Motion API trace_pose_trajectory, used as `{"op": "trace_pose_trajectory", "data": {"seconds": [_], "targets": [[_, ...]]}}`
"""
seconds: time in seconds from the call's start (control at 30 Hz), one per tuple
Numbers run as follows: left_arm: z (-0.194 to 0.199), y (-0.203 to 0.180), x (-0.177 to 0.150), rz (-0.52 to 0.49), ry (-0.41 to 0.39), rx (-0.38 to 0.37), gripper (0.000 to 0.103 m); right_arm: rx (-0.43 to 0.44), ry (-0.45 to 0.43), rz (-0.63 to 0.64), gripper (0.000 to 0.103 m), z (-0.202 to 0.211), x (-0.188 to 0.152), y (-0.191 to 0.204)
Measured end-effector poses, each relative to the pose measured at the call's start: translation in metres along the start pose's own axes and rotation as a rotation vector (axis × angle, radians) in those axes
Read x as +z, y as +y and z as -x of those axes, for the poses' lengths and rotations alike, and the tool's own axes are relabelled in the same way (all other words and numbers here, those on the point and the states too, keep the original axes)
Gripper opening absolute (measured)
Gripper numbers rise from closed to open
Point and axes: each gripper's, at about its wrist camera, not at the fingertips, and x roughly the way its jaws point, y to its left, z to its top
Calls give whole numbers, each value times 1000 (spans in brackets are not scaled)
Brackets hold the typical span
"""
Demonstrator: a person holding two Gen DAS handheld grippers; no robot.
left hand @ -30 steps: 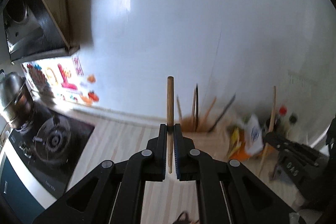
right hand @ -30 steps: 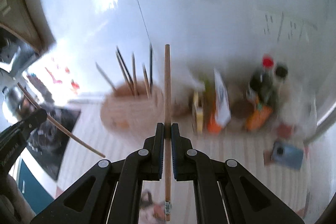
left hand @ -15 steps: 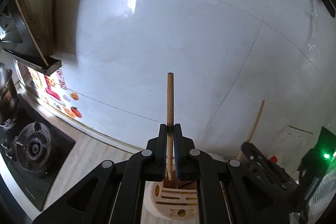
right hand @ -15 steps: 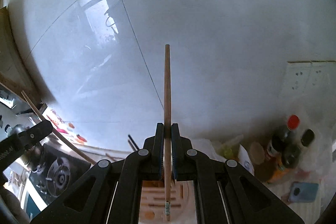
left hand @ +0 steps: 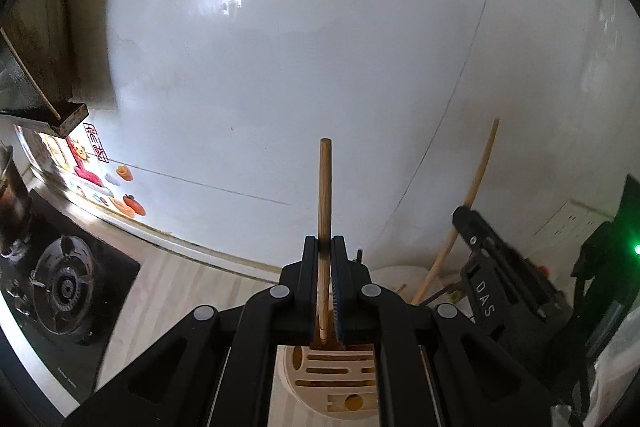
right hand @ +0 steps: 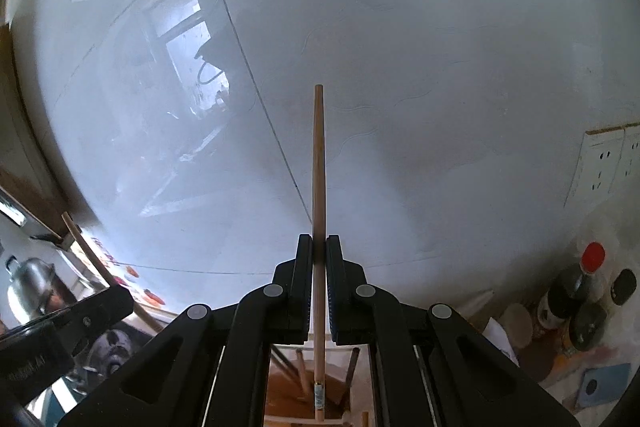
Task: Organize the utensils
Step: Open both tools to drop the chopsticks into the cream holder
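My left gripper [left hand: 325, 251] is shut on a wooden chopstick [left hand: 325, 195] held upright; its lower tip stands in a slot of the pale wooden utensil holder [left hand: 336, 383] right below the jaws. My right gripper [right hand: 319, 251] is shut on a second wooden chopstick [right hand: 318, 167], also upright, its lower end hanging over the holder's opening [right hand: 288, 391], where several other sticks stand. The right gripper and its stick show in the left wrist view [left hand: 492, 291]. The left gripper shows in the right wrist view [right hand: 68, 327].
A white tiled wall [left hand: 320, 47] is close ahead. A gas hob [left hand: 60, 287] and a pot [left hand: 12, 203] lie left. Sauce bottles [right hand: 576, 291], a small blue item [right hand: 604, 383] and wall sockets [right hand: 604, 163] are on the right.
Both grippers have moved in over the holder and tilted up toward the wall. The left chopstick's tip now sits in a slot of the holder. Both stay shut on their sticks.
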Motion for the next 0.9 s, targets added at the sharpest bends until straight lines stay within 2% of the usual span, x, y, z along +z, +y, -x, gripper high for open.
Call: {"op": "trace_pose_trajectory", "data": {"seconds": [0.27,0.43,0.5,0.57,0.6,0.63,0.67,0.73,0.8,0.87,0.9], "targets": [[-16,4,-13,9,40,32,4,-10,-19,39,7,-8,-22,2],[-18,7,-15,28,59,15,4,-6,-1,36,7,-9,-28,-2],[-14,9,-15,48,64,-6,6,5,28,31,7,-12,-30,-3],[-6,9,-14,53,51,-7,12,29,52,17,7,-12,-30,-9],[0,9,-13,49,41,8,17,42,68,12,8,-12,-29,-11],[5,9,-11,49,32,12,37,60,85,5,13,-10,-29,-12],[13,10,-11,52,19,10,63,75,91,-3,26,-7,-29,-14],[31,13,-11,52,-30,16,82,93,91,-28,40,5,-27,-19],[46,16,-13,40,-66,55,88,93,80,-37,42,20,-24,-25],[57,21,-18,31,-89,89,103,77,64,-50,48,40,-20,-33],[63,23,-23,22,-101,116,103,53,60,-56,51,50,-20,-37]]}}
